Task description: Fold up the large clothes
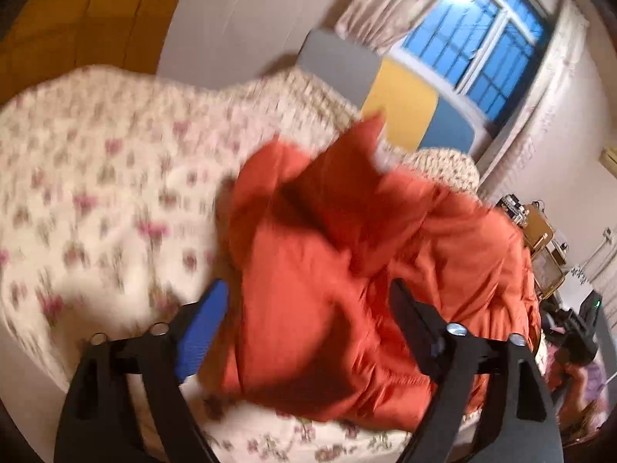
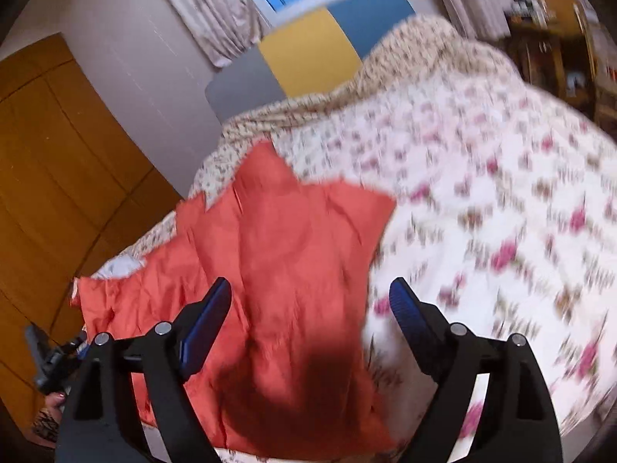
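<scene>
An orange padded garment [image 1: 347, 250] lies crumpled and partly doubled over on the floral bed cover [image 1: 96, 193]. In the left wrist view my left gripper [image 1: 308, 289] hovers over it, jaws wide apart, with the cloth below them and nothing pinched. The right wrist view shows the same garment [image 2: 277, 262] spread flatter near the left edge of the bed cover [image 2: 482, 193]. My right gripper [image 2: 310, 285] is open above it, its blue pads clear of the fabric. Both views are blurred.
A headboard of grey, yellow and blue panels [image 1: 401, 104] stands under a curtained window [image 1: 474, 38]. A wooden wardrobe [image 2: 58, 173] runs along the left of the bed. Cluttered wooden furniture [image 1: 540, 239] stands on the other side.
</scene>
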Demonstrator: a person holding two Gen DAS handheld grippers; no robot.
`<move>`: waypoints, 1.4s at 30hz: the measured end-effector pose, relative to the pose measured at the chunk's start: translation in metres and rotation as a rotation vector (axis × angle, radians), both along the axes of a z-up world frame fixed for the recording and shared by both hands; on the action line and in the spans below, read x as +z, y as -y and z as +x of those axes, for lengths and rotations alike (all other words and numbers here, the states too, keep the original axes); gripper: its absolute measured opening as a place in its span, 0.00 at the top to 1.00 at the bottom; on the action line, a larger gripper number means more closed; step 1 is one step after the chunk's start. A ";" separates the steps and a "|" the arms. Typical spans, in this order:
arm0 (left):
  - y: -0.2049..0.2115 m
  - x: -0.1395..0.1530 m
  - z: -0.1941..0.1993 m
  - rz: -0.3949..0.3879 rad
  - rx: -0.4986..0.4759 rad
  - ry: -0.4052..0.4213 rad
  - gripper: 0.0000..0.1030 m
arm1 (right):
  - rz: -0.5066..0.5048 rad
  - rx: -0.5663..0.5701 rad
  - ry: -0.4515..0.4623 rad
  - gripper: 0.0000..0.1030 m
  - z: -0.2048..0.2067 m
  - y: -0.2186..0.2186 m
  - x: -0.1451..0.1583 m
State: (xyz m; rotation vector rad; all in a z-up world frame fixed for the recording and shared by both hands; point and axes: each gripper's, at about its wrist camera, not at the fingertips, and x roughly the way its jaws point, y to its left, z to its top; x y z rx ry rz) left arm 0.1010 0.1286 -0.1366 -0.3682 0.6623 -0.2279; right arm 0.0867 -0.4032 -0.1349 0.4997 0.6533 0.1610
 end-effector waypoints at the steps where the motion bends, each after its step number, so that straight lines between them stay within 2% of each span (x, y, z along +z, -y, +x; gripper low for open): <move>1: 0.002 0.005 0.007 0.019 -0.023 0.020 0.11 | -0.010 0.013 0.006 0.17 0.006 0.000 0.006; 5: 0.019 0.016 0.045 0.118 -0.081 0.055 0.11 | -0.062 0.073 -0.004 0.17 0.049 -0.011 0.017; 9: 0.020 0.005 0.092 0.062 -0.114 -0.024 0.11 | -0.101 0.126 -0.070 0.18 0.084 -0.027 0.007; 10: 0.021 0.002 0.101 0.023 -0.113 -0.040 0.11 | -0.109 0.127 -0.078 0.22 0.088 -0.030 0.006; 11: 0.024 0.002 0.099 -0.016 -0.126 -0.040 0.19 | -0.111 0.132 -0.081 0.39 0.092 -0.034 0.005; 12: 0.028 0.003 0.095 -0.045 -0.134 -0.039 0.27 | -0.113 0.138 -0.082 0.51 0.094 -0.037 0.004; 13: 0.031 0.002 0.093 -0.068 -0.137 -0.045 0.40 | -0.118 0.143 -0.083 0.66 0.095 -0.040 0.003; 14: 0.033 0.004 0.091 -0.068 -0.138 -0.047 0.58 | -0.123 0.148 -0.077 0.76 0.092 -0.041 0.004; 15: 0.038 0.006 0.088 -0.060 -0.139 -0.049 0.66 | -0.121 0.156 -0.063 0.81 0.088 -0.042 0.006; 16: 0.039 0.010 0.084 -0.040 -0.135 -0.046 0.75 | -0.121 0.159 -0.048 0.82 0.085 -0.043 0.010; 17: 0.040 0.016 0.079 -0.030 -0.127 -0.032 0.79 | -0.125 0.159 -0.032 0.84 0.080 -0.044 0.015; 20: 0.032 0.034 0.070 -0.039 -0.075 0.029 0.85 | -0.142 0.151 0.030 0.86 0.069 -0.044 0.039; 23: 0.019 0.055 0.072 -0.067 -0.001 0.087 0.85 | -0.134 0.124 0.072 0.87 0.071 -0.039 0.056; 26: 0.016 0.071 0.081 -0.062 0.057 0.136 0.86 | -0.111 0.076 0.115 0.87 0.086 -0.032 0.073; 31: 0.017 0.089 0.116 -0.073 0.146 0.155 0.86 | -0.100 0.016 0.147 0.87 0.118 -0.029 0.088; 34: 0.023 0.088 0.144 -0.055 0.193 0.129 0.85 | -0.121 -0.027 0.125 0.87 0.144 -0.030 0.083; 38: 0.033 0.075 0.176 -0.012 0.240 0.094 0.86 | -0.143 -0.077 0.071 0.87 0.182 -0.028 0.059; 42: 0.047 0.057 0.202 0.084 0.264 0.069 0.86 | -0.220 -0.100 0.013 0.87 0.207 -0.033 0.029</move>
